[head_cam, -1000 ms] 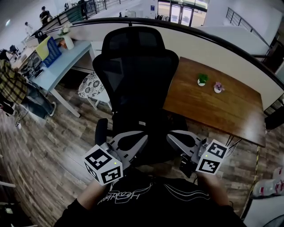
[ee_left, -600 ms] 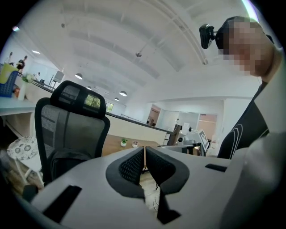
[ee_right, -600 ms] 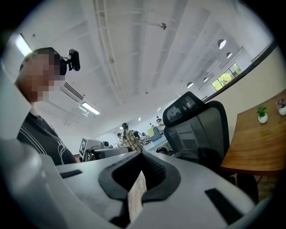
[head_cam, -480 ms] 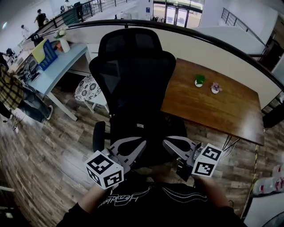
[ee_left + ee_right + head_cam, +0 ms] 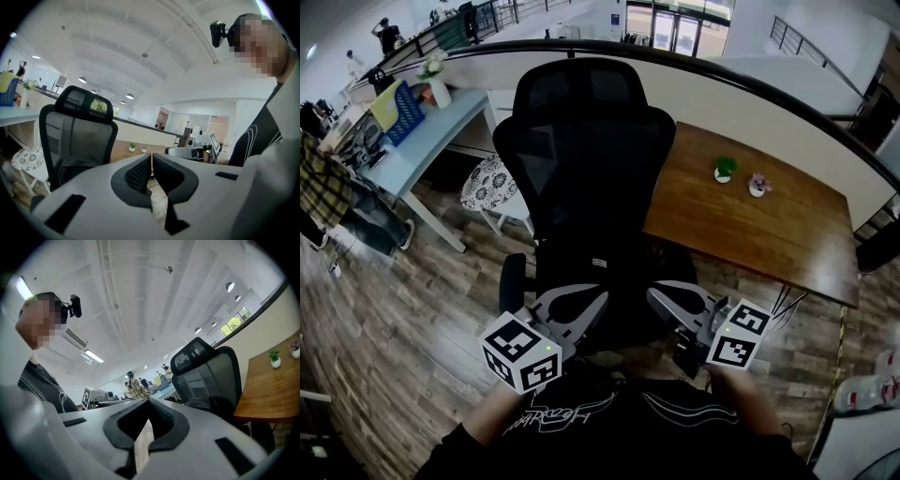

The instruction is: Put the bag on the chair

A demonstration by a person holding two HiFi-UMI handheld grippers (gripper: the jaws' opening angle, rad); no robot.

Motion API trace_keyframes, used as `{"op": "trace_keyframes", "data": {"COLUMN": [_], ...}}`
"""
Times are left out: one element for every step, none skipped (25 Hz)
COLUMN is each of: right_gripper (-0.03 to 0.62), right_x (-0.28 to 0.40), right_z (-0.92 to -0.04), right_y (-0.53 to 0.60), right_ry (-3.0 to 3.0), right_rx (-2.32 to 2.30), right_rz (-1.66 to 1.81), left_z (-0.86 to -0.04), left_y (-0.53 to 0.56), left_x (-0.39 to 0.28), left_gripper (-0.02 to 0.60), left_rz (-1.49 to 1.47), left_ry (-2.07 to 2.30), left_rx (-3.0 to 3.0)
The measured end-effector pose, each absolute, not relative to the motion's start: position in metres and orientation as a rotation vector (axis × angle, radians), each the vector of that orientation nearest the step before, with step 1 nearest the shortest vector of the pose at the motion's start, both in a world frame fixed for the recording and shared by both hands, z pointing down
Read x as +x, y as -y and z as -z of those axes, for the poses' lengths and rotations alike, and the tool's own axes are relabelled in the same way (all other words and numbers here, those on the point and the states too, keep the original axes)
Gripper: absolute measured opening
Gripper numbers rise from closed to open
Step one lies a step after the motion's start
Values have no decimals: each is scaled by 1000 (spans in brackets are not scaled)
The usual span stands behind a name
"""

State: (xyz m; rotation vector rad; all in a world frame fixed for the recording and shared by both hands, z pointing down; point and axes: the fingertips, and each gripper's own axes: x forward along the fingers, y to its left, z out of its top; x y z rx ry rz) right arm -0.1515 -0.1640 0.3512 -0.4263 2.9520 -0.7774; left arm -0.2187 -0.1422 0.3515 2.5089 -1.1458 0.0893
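Straight ahead of both grippers, on the seat of the black office chair [image 5: 586, 141], sits a dark rounded mass that I take to be the bag [image 5: 602, 277]. It is black on black, so its outline and long axis cannot be made out, though a small pale tag [image 5: 600, 263] shows on its near side. By that reading it already rests where the task wants it. The left gripper [image 5: 598, 300] and the right gripper [image 5: 660, 296] hang close to the person's body, just short of the seat's front edge. They sit one to each side of the bag and about equally near it, so neither has the advantage. Both are clenched on nothing: the left's pads [image 5: 140, 171] meet with only a hairline slit, and the right's are fully together. Any further reach would go forward and slightly inward, and the jaws would need parting first
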Motion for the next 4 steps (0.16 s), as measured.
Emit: {"op": "trace_keyframes", "data": {"right_gripper": [-5,-5,-5,-5], "right_x": [-152,-152,-152,-152], "right_z": [-351,-352,-352,-353], "right_y": [164,164,165,165], "right_ry": [-2952,-2951,-2951,-2950], "right_rx": [-428,-430,-432,-434], "right_rz": [776,776,775,775], "left_z": [-352,-352,-353,-353], "left_y": [142,143,143,144], "left_x": [-219,-219,-220,-220], "left_gripper": [37,37,37,37], "left_rz": [-91,-93,-94,-96], "left_ry": [1148,1151,1153,1156], "left_rx": [2509,2510,2509,2509]}}
